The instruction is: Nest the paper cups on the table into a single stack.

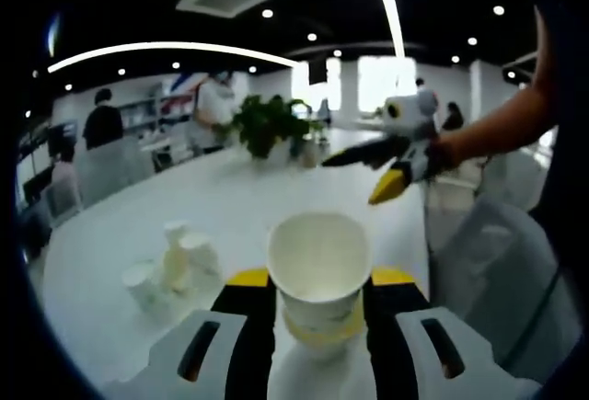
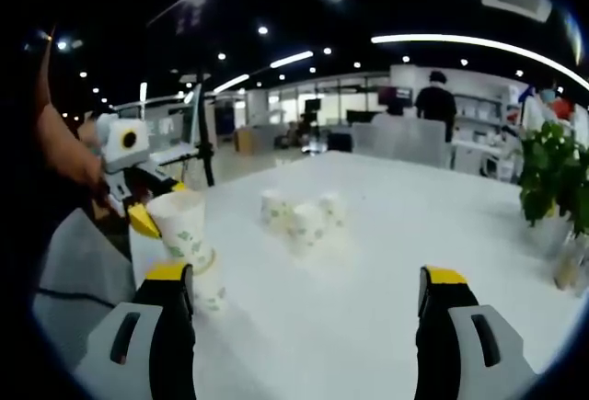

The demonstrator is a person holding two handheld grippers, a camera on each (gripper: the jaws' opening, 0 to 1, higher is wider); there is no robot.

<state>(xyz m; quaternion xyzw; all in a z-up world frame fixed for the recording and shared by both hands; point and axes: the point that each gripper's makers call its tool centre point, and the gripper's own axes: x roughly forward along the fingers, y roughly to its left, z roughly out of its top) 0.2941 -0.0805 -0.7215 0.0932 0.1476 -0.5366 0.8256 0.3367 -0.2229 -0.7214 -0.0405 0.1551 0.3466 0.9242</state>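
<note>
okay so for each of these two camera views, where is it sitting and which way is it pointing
Left gripper view: rides on the left gripper, facing across the white table toward a potted plant; its jaws clamp a paper cup.
Right gripper view: rides on the open right gripper, facing loose cups; a forearm shows.
Shared: table, plant, loose cups, held cup, each other's gripper.

No legible writing anywhere (cup prints perhaps just patterns).
</note>
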